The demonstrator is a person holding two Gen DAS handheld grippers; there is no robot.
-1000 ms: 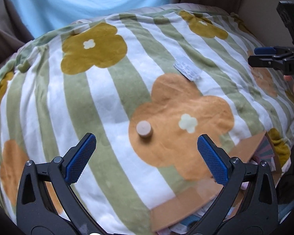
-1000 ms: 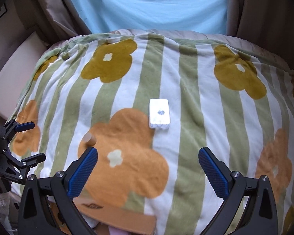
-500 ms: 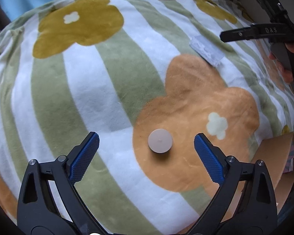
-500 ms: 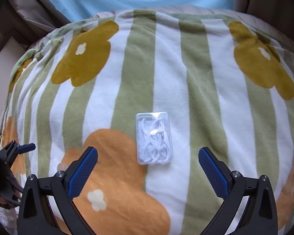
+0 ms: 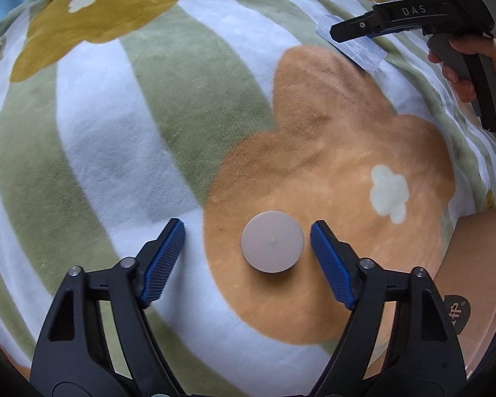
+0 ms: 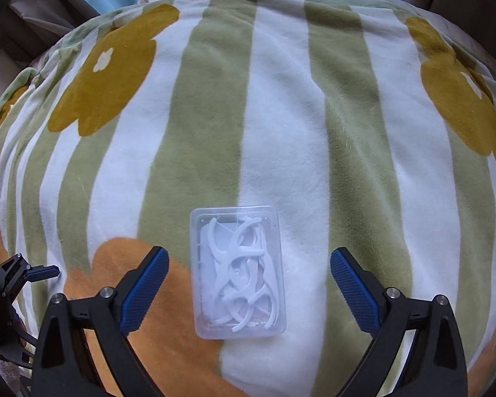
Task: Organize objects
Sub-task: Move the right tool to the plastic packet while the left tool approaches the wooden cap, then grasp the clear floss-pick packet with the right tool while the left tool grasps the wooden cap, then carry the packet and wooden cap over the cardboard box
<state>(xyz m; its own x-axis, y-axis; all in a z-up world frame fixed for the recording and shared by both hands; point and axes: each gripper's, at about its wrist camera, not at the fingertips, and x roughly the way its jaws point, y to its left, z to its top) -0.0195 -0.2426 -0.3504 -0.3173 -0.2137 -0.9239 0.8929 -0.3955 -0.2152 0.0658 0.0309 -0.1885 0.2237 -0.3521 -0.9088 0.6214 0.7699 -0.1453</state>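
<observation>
Resting on a striped, flower-printed fleece blanket [image 5: 188,106], a round white plastic cap [image 5: 272,241] is straddled by the spread left tool [image 5: 248,251]; a clear plastic floss-pick box [image 6: 237,273] is straddled by the spread right tool [image 6: 249,278]. Nothing is gripped yet.

We see bare blanket [image 6: 281,132] all around the floss-pick case [image 6: 237,276]; the right tongs [image 6: 249,284] straddle it freely. Our left tongs [image 5: 248,258] flank the round cap [image 5: 272,245], right pad close.

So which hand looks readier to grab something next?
Probably the left: the left gripper has narrowed around the round cap. The right gripper gapes wide around the floss-pick box.
</observation>
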